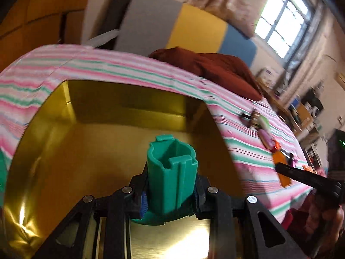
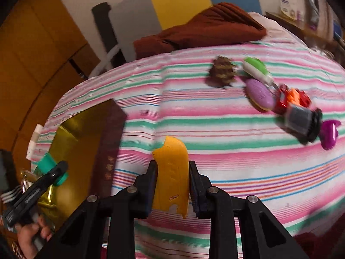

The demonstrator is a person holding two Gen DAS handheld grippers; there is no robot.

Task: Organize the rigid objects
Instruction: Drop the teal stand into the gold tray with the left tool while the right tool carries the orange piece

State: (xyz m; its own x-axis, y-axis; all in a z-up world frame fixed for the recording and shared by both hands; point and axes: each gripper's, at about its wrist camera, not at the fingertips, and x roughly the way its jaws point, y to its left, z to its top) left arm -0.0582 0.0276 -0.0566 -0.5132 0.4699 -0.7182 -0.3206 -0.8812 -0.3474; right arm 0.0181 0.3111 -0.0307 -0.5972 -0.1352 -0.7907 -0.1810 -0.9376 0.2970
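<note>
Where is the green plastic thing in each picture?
Left wrist view: the green plastic piece sits bottom centre, clamped in the left gripper over the gold box.
Right wrist view: the same piece peeks out at the far left edge, partly hidden by the left gripper, above the gold box.
Shared landmark: the dark red cloth on the striped cover.

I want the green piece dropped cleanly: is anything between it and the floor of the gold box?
Nothing visible. The left gripper holds the green piece over the open gold box, whose floor below looks bare.
</note>
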